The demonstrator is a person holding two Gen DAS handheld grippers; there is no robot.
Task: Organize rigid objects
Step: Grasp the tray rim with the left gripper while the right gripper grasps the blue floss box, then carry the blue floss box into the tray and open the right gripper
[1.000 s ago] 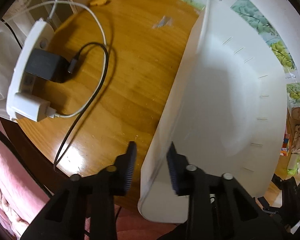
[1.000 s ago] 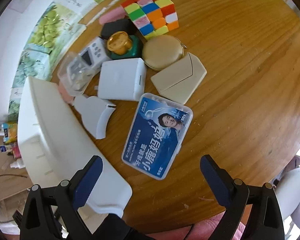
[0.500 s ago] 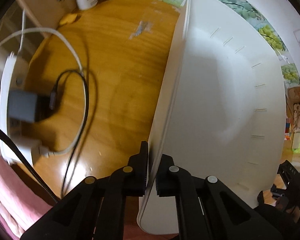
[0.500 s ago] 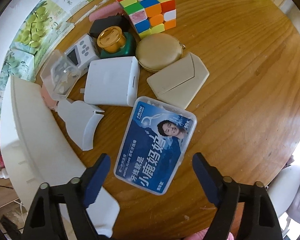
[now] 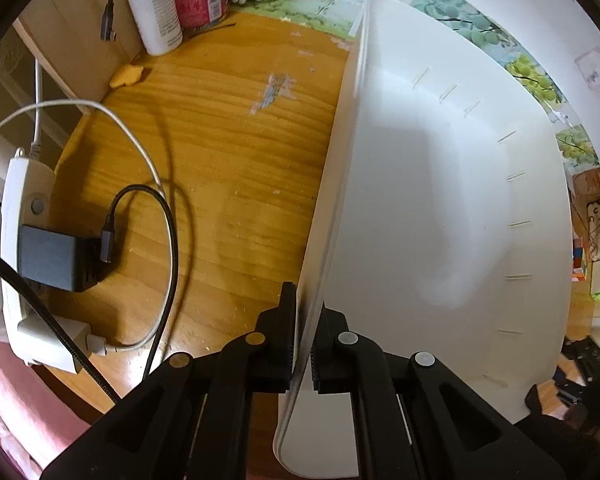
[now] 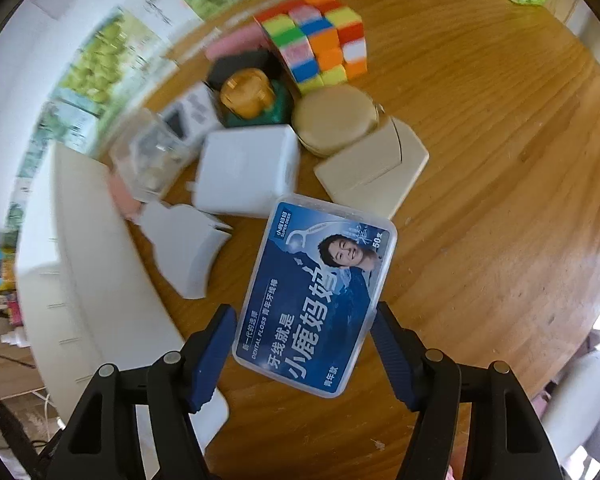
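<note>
A white plastic bin (image 5: 440, 220) stands on the round wooden table (image 5: 220, 160). My left gripper (image 5: 304, 340) is shut on the bin's near side wall, one finger outside and one inside. The bin (image 6: 80, 280) also shows at the left of the right wrist view. There, a blue dental floss box (image 6: 320, 300) lies flat and slightly askew between the blue pads of my right gripper (image 6: 306, 356). Its jaws are closing, and the pads stand right at the box's two long sides.
Behind the floss box lie a white square box (image 6: 248, 172), a beige pouch (image 6: 372, 168), a round beige case (image 6: 336, 124), a colourful cube (image 6: 316, 40) and a white curved piece (image 6: 188, 248). A power strip (image 5: 24, 208) with chargers and cables sits left of the bin.
My left gripper has shut on the bin's wall and rolled a little. My right gripper has come down around the floss box and its jaws have narrowed.
</note>
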